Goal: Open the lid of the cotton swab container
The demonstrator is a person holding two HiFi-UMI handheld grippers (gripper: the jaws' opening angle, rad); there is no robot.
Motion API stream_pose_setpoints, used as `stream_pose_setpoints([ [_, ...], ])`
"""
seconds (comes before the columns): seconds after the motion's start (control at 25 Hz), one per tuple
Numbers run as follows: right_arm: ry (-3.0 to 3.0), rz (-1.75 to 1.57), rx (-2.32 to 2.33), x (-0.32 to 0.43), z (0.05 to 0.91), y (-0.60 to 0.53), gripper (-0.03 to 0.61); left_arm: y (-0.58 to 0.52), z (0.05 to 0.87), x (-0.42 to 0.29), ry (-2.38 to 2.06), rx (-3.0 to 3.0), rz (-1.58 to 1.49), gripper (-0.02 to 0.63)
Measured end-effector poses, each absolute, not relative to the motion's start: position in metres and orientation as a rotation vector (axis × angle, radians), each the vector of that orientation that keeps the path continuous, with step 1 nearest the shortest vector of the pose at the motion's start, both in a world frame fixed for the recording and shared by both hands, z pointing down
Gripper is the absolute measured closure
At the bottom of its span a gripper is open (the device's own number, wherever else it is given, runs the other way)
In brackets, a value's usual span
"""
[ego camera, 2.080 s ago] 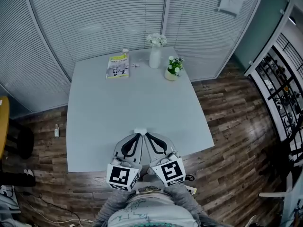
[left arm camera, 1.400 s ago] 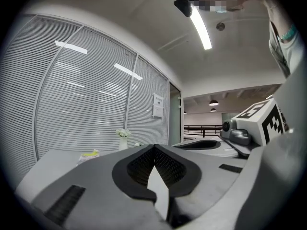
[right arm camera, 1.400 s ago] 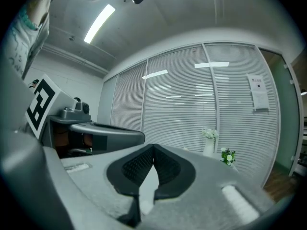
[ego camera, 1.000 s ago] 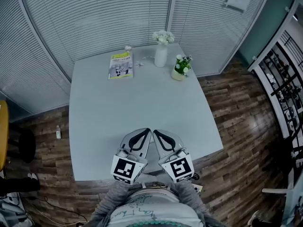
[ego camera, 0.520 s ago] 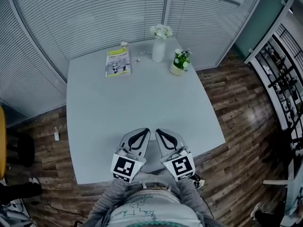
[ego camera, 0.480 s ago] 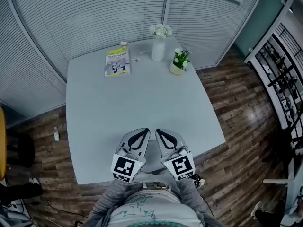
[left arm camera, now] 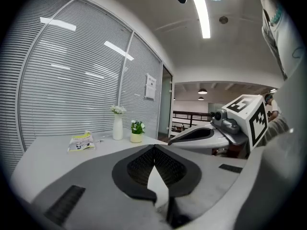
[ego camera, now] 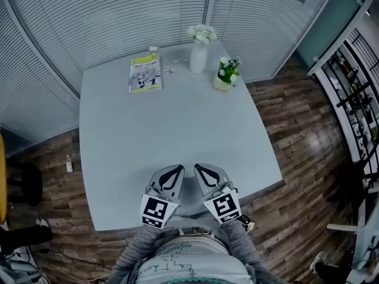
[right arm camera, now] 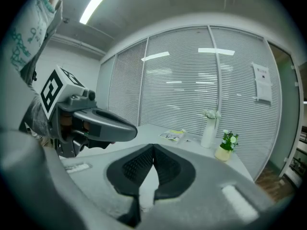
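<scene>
My left gripper [ego camera: 176, 170] and right gripper [ego camera: 199, 169] are matching pale grey shells, rounded and tapering forward, each with a dark teardrop-shaped opening on top. Their inner pads [left arm camera: 141, 166] are black and finely ribbed. Each gripper carries a white cube [ego camera: 156, 210] printed with black square markers. I wear grey sleeves [ego camera: 135, 254] and a light shirt [ego camera: 177, 264] with teal print.

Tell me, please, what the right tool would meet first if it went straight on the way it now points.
Probably the bare table: the right tool is shut, tilts slightly down, and nothing lies just ahead of it. The booklet lies farther along that line, but depth is unclear.
</scene>
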State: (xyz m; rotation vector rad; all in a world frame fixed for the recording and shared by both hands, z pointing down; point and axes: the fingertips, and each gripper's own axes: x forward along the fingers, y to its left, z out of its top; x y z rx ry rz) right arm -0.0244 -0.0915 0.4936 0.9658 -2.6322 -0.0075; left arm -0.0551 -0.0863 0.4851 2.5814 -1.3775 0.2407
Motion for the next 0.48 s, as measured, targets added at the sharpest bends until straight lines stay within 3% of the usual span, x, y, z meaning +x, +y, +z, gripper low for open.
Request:
stream_pose_setpoints([
  [0.48, -2.54, 0.076, 0.904, -0.014, 0.557, -0.091, 0.577, -0.08, 0.549, -0.055, -1.319, 2.529, 0.45, 0.615],
])
